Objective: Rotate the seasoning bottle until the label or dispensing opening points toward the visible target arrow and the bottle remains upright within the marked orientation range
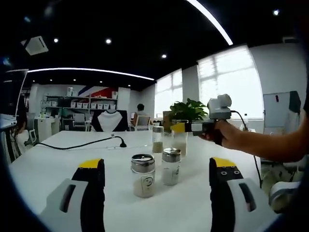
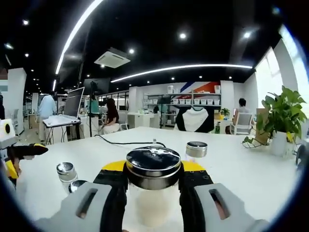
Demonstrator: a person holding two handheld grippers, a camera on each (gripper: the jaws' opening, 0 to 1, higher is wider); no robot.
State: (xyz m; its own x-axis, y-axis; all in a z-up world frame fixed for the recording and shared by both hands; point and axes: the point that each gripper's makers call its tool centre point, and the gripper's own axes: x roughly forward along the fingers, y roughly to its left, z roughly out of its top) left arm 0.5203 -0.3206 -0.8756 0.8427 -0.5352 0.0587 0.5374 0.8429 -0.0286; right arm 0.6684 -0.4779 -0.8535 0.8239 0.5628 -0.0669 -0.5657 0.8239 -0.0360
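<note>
My right gripper (image 2: 153, 170) is shut on a glass seasoning bottle (image 2: 153, 205) with a shiny metal lid, holding it upright just under the lid. In the left gripper view the same bottle (image 1: 179, 141) stands on the white table (image 1: 58, 164), with the right gripper (image 1: 179, 127) and a hand (image 1: 228, 135) coming in from the right. My left gripper (image 1: 157, 163) is open wide, low over the table. Two more bottles, one (image 1: 143, 176) with a small label and a neighbour (image 1: 171, 166), stand ahead between its jaws. A further bottle (image 1: 157, 139) stands behind them.
A black cable (image 1: 82, 143) runs across the far left of the table. A potted plant (image 1: 187, 110) stands behind the bottles. In the right gripper view another bottle (image 2: 196, 150) stands ahead and two bottles (image 2: 66, 174) at the left, with office desks, chairs and people beyond.
</note>
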